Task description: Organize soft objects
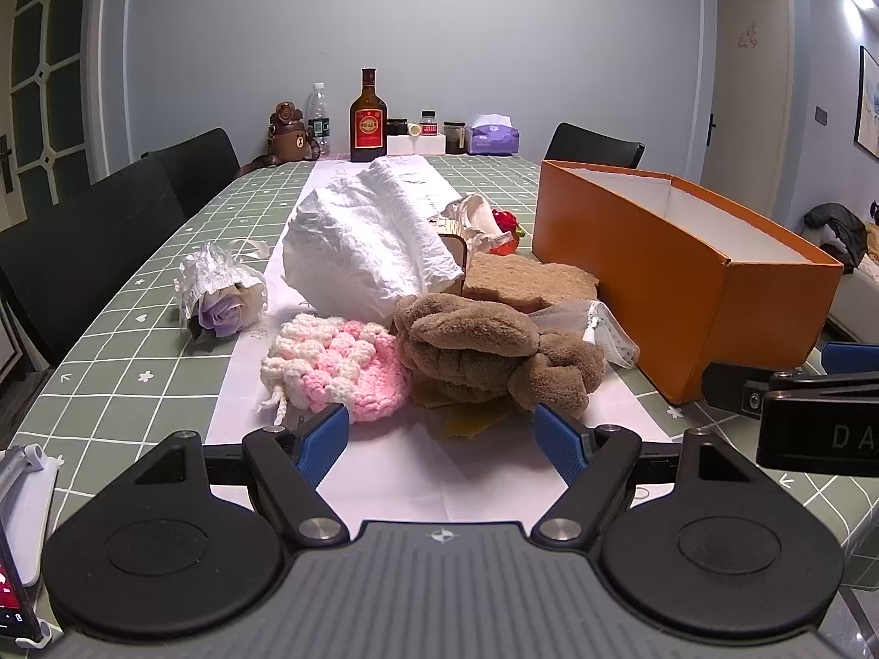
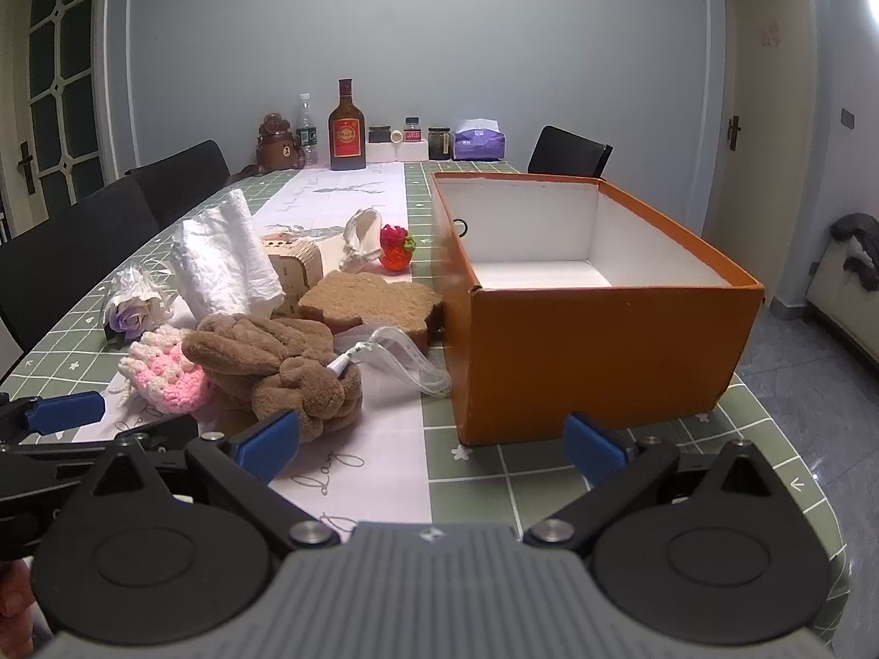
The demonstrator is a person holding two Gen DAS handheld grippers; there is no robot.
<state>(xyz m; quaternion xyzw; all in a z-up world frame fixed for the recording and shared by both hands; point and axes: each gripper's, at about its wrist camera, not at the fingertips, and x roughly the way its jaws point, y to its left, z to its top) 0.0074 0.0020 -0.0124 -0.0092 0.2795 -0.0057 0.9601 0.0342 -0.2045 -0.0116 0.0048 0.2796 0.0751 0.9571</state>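
Observation:
A brown plush toy (image 1: pixel 483 351) lies on the table runner beside a pink and white crochet piece (image 1: pixel 335 368). Behind them are a brown sponge slab (image 1: pixel 527 277), a crumpled white cloth (image 1: pixel 373 241) and a wrapped purple rose (image 1: pixel 220 296). An open orange box (image 1: pixel 676 274) stands at the right; its white inside (image 2: pixel 544 274) is empty. My left gripper (image 1: pixel 442 439) is open and empty just in front of the plush. My right gripper (image 2: pixel 434 447) is open and empty, in front of the box's near wall (image 2: pixel 604 351), with the plush (image 2: pixel 280 368) to its left.
A clear zip pouch (image 2: pixel 401 357), a wooden box (image 2: pixel 294 269) and a red crochet strawberry (image 2: pixel 396 250) lie in the pile. Bottles (image 1: pixel 367 121), jars and a tissue pack (image 1: pixel 491 134) stand at the far end. Black chairs (image 1: pixel 82 241) line the left side.

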